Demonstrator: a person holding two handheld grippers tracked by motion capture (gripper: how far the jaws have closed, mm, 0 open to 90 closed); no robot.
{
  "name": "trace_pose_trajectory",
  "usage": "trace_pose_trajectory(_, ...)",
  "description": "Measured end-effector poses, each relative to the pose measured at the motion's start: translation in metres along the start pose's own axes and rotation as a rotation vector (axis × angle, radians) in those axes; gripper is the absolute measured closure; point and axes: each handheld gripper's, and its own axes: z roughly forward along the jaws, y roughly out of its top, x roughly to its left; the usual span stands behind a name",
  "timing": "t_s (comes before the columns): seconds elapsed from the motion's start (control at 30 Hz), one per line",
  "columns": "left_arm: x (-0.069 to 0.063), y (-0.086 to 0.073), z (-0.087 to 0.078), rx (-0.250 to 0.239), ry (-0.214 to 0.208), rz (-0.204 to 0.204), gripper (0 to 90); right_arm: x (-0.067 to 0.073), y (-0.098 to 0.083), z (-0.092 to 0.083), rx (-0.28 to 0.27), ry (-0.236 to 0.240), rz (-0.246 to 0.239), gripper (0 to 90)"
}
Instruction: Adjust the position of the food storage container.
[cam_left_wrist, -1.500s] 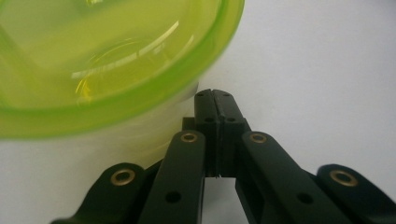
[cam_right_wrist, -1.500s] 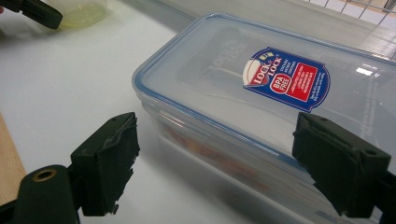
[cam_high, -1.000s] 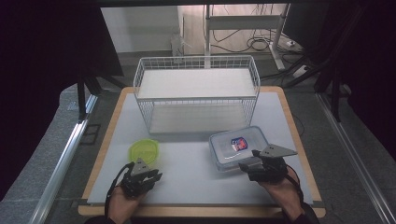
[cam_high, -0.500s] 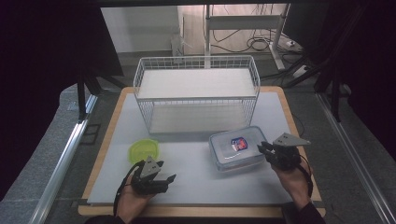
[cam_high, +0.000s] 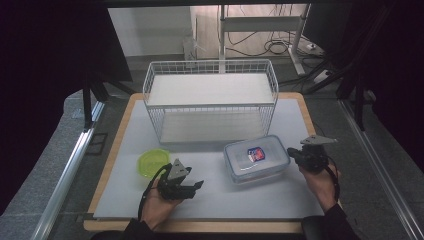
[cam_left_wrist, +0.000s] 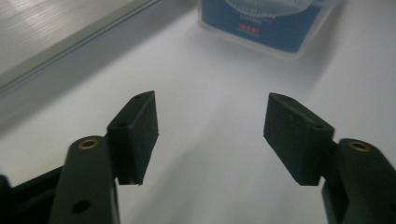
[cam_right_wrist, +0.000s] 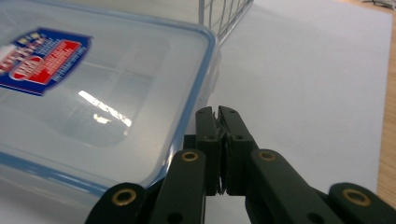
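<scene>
My right gripper (cam_high: 292, 154) sits just beside the right end of the box (cam_high: 256, 158), its jaws pressed together on nothing. My left gripper (cam_high: 196, 186) is near the box's left side, jaws apart and just now closing a little, with nothing between them.

Black claw (cam_right_wrist: 221, 116) with brass-ringed screw holes, dark sleeves (cam_high: 332, 222).

Glossy clear plastic box (cam_high: 257, 158), white wire-metal rack (cam_high: 210, 99), matt white mat (cam_high: 210, 195), wooden tabletop (cam_high: 116, 150).
</scene>
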Motion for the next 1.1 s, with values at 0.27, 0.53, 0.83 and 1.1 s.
trace_pose_trajectory(0.27,0.003,0.014,0.02,0.033,-0.031,0.022,62.0,0.0,0.0,0.0,0.007,0.033,0.029,90.0)
trace_pose_trajectory(0.53,0.005,0.019,0.03,0.057,-0.013,0.023,74.4,0.021,0.001,0.004,0.035,0.105,-0.004,90.0)
trace_pose_trajectory(0.83,0.013,0.016,0.028,0.065,0.027,-0.036,76.8,0.046,0.005,0.009,0.042,0.191,-0.041,90.0)
trace_pose_trajectory(1.1,0.014,0.015,0.025,0.063,0.022,-0.039,89.8,0.057,0.005,0.008,0.044,0.196,-0.05,90.0)
